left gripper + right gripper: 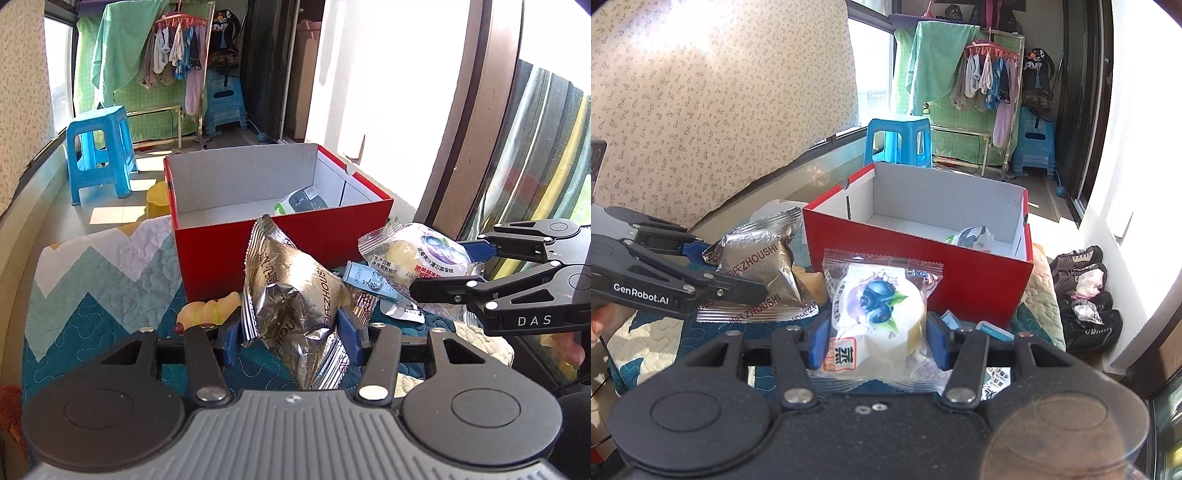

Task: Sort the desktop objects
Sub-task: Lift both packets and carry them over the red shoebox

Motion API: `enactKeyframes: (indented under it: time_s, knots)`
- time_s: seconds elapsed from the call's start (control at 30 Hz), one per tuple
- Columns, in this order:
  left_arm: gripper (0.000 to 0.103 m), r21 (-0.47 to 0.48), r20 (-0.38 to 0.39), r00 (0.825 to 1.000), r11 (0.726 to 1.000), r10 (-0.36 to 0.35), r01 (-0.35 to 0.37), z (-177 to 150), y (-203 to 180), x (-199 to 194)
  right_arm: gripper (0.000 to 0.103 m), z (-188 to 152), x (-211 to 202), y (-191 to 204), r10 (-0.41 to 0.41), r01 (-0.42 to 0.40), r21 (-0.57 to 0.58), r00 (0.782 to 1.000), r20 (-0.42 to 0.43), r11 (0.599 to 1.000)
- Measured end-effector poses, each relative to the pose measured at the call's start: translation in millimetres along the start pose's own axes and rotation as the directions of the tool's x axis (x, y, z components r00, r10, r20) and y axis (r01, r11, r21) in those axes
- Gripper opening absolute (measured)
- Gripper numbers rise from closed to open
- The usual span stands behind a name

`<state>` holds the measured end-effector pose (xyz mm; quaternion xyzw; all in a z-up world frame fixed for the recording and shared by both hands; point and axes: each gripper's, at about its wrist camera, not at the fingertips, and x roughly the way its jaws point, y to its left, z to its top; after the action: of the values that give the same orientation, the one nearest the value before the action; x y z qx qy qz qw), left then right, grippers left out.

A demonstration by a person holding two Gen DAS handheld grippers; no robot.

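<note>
My left gripper [291, 332] is shut on a silver foil snack packet [291, 295] and holds it in front of the red box [229, 254]. My right gripper [877, 341] is shut on a clear-wrapped blueberry cake [877, 310], also in front of the red box [979, 280]. Each gripper shows in the other's view: the right one [450, 269] with the cake [417, 254], the left one [735, 269] with the foil packet [757, 266]. The box holds one white and dark pouch [301, 201].
A small blue tube [369, 280] and a flat packet [402, 310] lie on the quilted cloth [103, 273] by the box. A yellow gummy toy [207, 310] lies left of the foil packet. Blue stools [99, 151] and shoes [1082, 291] are on the floor.
</note>
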<state>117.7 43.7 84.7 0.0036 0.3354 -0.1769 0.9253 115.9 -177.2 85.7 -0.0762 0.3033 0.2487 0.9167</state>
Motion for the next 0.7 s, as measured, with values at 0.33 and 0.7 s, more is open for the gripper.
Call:
enactKeyframes:
  time_s: [0.33,0.7]
  knots:
    - [0.051,0.027,0.056,0.998,1.0,-0.009,0.007,30.2,-2.2,-4.9,0.052,23.5,0.8,-6.4,-0.042,0.043,-0.017,0.999,0.018,0.999]
    - [0.051,0.017,0.09,0.994,0.998,0.055,-0.057,66.1,11.8,18.7,0.052,52.6,17.8,-17.8,-0.108,0.109,-0.011,0.993,0.056,0.994]
